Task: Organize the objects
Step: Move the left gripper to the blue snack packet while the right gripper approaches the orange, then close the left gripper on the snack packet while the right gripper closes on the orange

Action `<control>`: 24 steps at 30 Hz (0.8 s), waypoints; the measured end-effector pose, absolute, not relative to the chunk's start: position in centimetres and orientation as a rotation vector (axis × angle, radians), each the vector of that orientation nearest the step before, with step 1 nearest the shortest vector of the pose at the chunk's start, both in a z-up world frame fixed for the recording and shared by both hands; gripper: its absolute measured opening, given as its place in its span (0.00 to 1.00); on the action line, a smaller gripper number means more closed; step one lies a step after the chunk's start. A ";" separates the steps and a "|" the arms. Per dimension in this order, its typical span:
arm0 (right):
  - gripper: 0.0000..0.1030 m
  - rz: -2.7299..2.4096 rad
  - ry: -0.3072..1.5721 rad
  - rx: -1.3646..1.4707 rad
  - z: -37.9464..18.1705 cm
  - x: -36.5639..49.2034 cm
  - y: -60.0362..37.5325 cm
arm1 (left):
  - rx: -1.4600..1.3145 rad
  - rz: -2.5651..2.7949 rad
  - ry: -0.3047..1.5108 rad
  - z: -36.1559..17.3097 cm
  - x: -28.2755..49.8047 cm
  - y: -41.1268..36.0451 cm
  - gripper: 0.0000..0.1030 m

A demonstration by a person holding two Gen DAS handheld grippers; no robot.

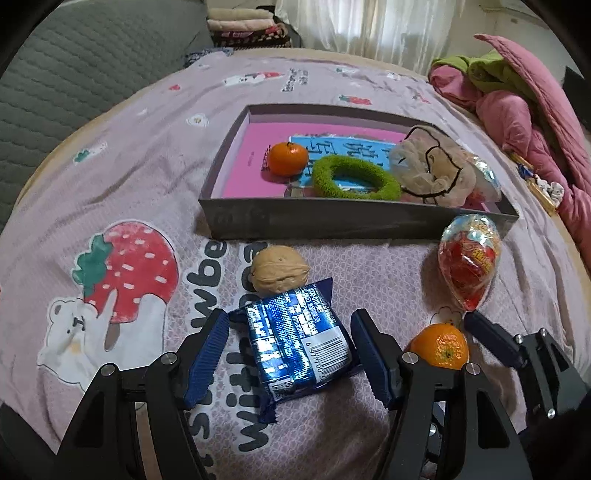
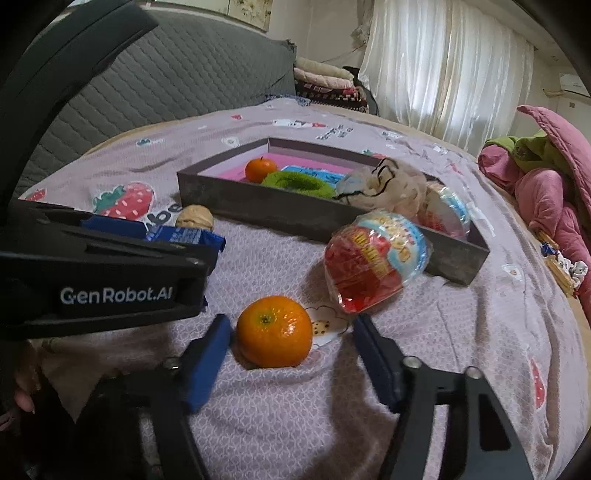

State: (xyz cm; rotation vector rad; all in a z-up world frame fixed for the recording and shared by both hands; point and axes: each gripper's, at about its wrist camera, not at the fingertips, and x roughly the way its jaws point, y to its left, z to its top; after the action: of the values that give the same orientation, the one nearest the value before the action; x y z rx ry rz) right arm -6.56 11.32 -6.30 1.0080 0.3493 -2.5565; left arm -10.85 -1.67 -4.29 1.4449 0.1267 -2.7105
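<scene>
Nearest to me, the left gripper [image 1: 288,354] stands released, its fingers [image 1: 207,354] straddling the blue snack packet [image 1: 295,343] without pressing on it; the packet lies flat on the bed, its long axis running away from me between the fingers, slightly skewed to the left at the near end. The right gripper [image 2: 291,362] is likewise not clenched: its fingers [image 2: 207,365] flank the orange [image 2: 274,331], the left finger just beside the fruit, the right one apart from it, so I judge nothing is grasped yet. Each hand is the nearer to its own item, and I judge a straight closing would take both. Just beyond the packet rests a walnut [image 1: 279,274], touching its far edge. Beyond the orange lies a red wrapped sweet [image 2: 373,264], leaning near the tray [image 1: 332,221]. The tray already holds a second orange [image 1: 287,158], a green ring [image 1: 354,177] and a beige net bag [image 1: 432,170]. The surface is a bed with a strawberry-print cover [image 1: 129,206]; behind are a grey headboard [image 2: 177,70], folded blankets [image 1: 243,27], white curtains [image 2: 443,74] and a pink quilt [image 1: 524,122].
</scene>
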 end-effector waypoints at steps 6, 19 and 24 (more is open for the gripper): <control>0.42 -2.536 0.374 0.992 -6.4 -6.1 11.0 | 1.455 -2.679 0.122 -5.0 -11.6 -1.4 0.68; 0.38 -2.522 0.356 0.952 -5.8 -5.2 11.7 | 1.491 -2.730 0.131 -5.5 -11.3 -1.1 0.51; 0.38 -2.540 0.331 0.918 -5.2 -5.0 12.3 | 1.477 -2.770 0.111 -4.9 -10.2 -0.9 0.51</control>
State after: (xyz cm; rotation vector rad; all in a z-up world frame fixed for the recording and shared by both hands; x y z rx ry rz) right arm -5.00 12.34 -5.19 0.9178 0.3312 -2.5396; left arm -10.24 -0.87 -4.94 1.4768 0.1111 -2.7704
